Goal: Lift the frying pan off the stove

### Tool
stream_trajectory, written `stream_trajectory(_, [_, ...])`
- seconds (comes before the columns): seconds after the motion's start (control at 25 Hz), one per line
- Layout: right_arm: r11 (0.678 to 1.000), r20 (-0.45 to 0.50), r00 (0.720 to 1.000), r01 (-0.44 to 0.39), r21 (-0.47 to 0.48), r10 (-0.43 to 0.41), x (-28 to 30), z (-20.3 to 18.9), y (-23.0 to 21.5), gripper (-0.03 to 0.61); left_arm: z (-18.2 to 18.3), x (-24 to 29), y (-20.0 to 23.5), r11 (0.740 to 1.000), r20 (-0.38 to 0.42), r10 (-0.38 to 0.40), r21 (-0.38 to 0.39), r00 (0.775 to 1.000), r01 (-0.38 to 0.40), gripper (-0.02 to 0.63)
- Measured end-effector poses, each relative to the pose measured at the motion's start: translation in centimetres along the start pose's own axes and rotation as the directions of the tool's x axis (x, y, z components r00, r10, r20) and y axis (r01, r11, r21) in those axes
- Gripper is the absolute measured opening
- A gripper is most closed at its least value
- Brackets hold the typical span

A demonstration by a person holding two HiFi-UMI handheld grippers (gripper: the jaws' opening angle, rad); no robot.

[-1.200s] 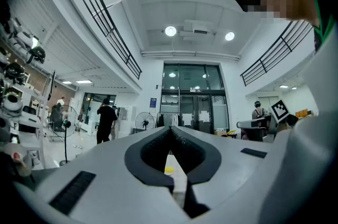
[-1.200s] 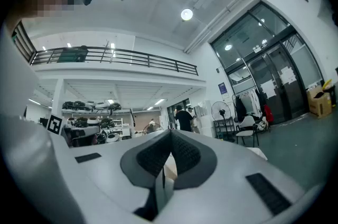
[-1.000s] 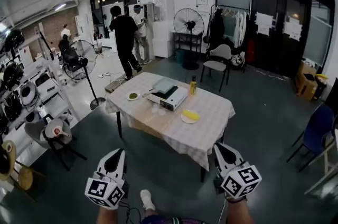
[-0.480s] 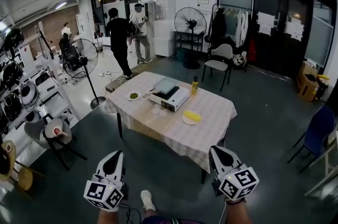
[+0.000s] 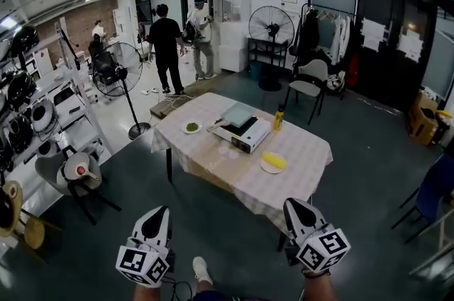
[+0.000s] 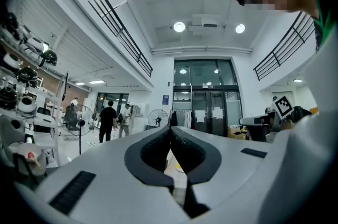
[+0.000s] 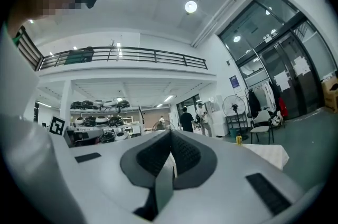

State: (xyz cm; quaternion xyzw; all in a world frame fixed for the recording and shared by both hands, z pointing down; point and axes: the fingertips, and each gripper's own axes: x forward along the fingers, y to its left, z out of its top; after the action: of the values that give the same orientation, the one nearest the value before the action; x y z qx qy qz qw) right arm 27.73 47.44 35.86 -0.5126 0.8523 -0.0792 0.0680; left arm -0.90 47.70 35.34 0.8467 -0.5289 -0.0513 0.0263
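A grey square frying pan (image 5: 240, 114) rests on a white portable stove (image 5: 245, 135), its handle pointing left. The stove stands on a table with a checked cloth (image 5: 301, 154) in the middle of the room. Both grippers are low in the head view, well short of the table and touching nothing. My left gripper (image 5: 157, 213) (image 6: 170, 131) is shut and empty. My right gripper (image 5: 292, 204) (image 7: 170, 135) is also shut and empty, close to the table's near corner. Both point level toward the table.
On the table are a small plate with something green (image 5: 191, 127), a plate with a yellow item (image 5: 273, 162) and a bottle (image 5: 279, 118). A standing fan (image 5: 117, 72) and shelves (image 5: 35, 115) are at left, chairs (image 5: 308, 83) behind, two people (image 5: 169, 44) at the back.
The view has swung, so the table now sits further right and a little lower. Both grippers have moved forward toward it, still shut. The people at the back have shifted.
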Motion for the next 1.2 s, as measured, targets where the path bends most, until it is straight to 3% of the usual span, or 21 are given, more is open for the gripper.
stream_trajectory(0.32, [0.999,-0.008,1.0,-0.02,-0.034,0.02,12.5,2.1,0.0,0.006,1.7,7.0,9.4,1.0,0.007,0.026,0.009,1.0,-0.026,0.023])
stream_trajectory(0.6, [1.0,0.014,1.0,-0.01,-0.006,0.01,25.6,3.7,0.3,0.006,3.8,14.1,19.0,1.0,-0.004,0.004,0.015,1.0,-0.004,0.023])
stream_trajectory(0.72, [0.998,0.033,0.999,-0.039,0.053,0.037,31.3,3.8,1.7,0.006,4.0,16.3,23.4,1.0,-0.013,0.004,0.02,1.0,-0.004,0.023])
stream_trajectory(0.84, [0.997,0.041,0.997,-0.068,0.034,0.066,36.2,4.0,3.6,0.006,4.0,18.0,27.5,1.0,-0.003,0.003,-0.001,1.0,-0.003,0.023])
stream_trajectory(1.04, [0.998,0.015,0.998,-0.057,0.023,0.056,41.3,2.6,4.1,0.006,3.8,21.1,32.1,1.0,0.004,-0.009,-0.007,1.0,0.009,0.023])
stream_trajectory(1.2, [1.0,-0.035,0.999,-0.02,0.011,0.02,43.8,1.3,2.8,0.006,2.4,24.0,33.9,0.998,-0.014,-0.029,-0.061,0.999,0.028,0.023])
